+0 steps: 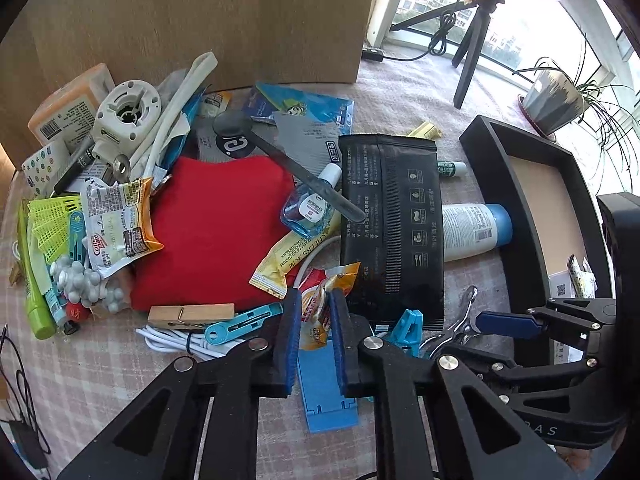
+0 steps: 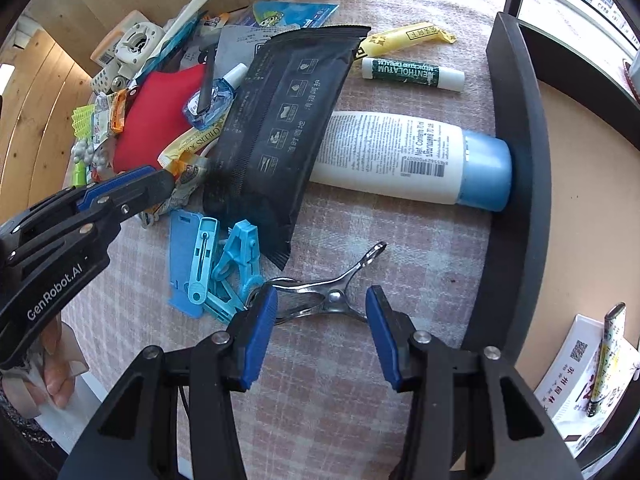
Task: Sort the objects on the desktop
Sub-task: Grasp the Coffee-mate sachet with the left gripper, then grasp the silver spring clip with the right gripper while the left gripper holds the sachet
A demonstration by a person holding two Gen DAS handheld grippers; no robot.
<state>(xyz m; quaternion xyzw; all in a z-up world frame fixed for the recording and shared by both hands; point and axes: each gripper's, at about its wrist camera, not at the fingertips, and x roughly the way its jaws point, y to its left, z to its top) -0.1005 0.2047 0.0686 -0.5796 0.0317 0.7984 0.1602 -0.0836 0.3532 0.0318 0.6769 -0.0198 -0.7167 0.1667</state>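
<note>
On the checked tablecloth, the left gripper pinched a crinkled orange-and-red foil sachet beside the flat black wipes pack; the right gripper's jaws stood spread around a silver metal clip.

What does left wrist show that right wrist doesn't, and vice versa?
Only left wrist: the left gripper shut on an orange snack sachet, the wooden clothespin, the white coiled cable, the tripod and the potted plant.

Only right wrist: the right gripper open, astride the metal clip, pads not pressing it; the full lip balm stick; a hand.

Both: black wipes pack, white lotion bottle, red pouch, blue clips, black tray.
</note>
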